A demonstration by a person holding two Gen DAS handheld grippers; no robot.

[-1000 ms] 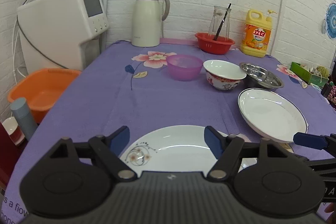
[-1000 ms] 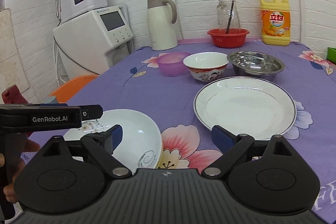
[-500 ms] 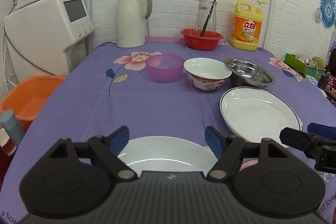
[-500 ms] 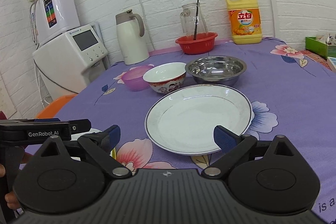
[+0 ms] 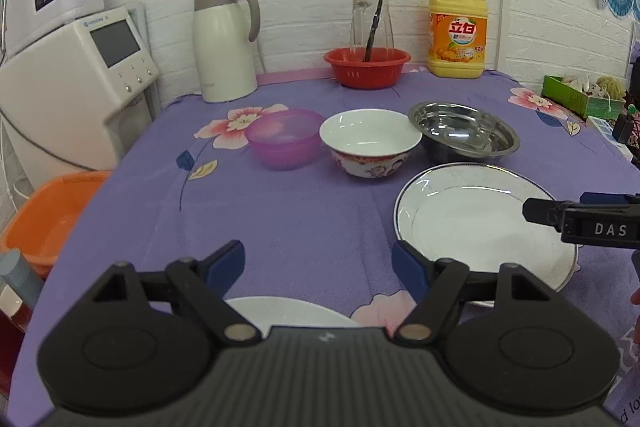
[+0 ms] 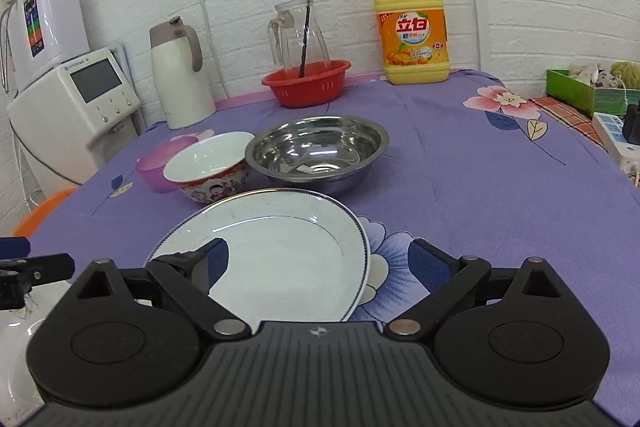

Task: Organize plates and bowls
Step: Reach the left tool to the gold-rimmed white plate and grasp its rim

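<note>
A large rimmed white plate (image 5: 476,223) (image 6: 280,247) lies on the purple cloth, right of centre. Behind it stand a purple plastic bowl (image 5: 284,139) (image 6: 154,163), a white patterned china bowl (image 5: 370,143) (image 6: 208,171) and a steel bowl (image 5: 464,135) (image 6: 316,151) in a row. A second white plate (image 5: 288,311) (image 6: 16,355) lies at the near edge, mostly hidden under my left gripper (image 5: 320,265), which is open and empty. My right gripper (image 6: 320,263) is open and empty, low over the large plate's near edge; it shows in the left wrist view (image 5: 560,215).
At the back stand a white thermos jug (image 5: 224,39), a red basket (image 5: 366,67) with a glass pitcher (image 5: 370,23), and a yellow detergent bottle (image 5: 458,31). A white appliance (image 5: 76,79) and an orange basin (image 5: 44,215) are left of the table. A green box (image 6: 588,91) sits right.
Both grippers pulled back and turned right. The near plate slid further under my left gripper. The large plate now sits between my right gripper's fingers in view. Both stay open.
</note>
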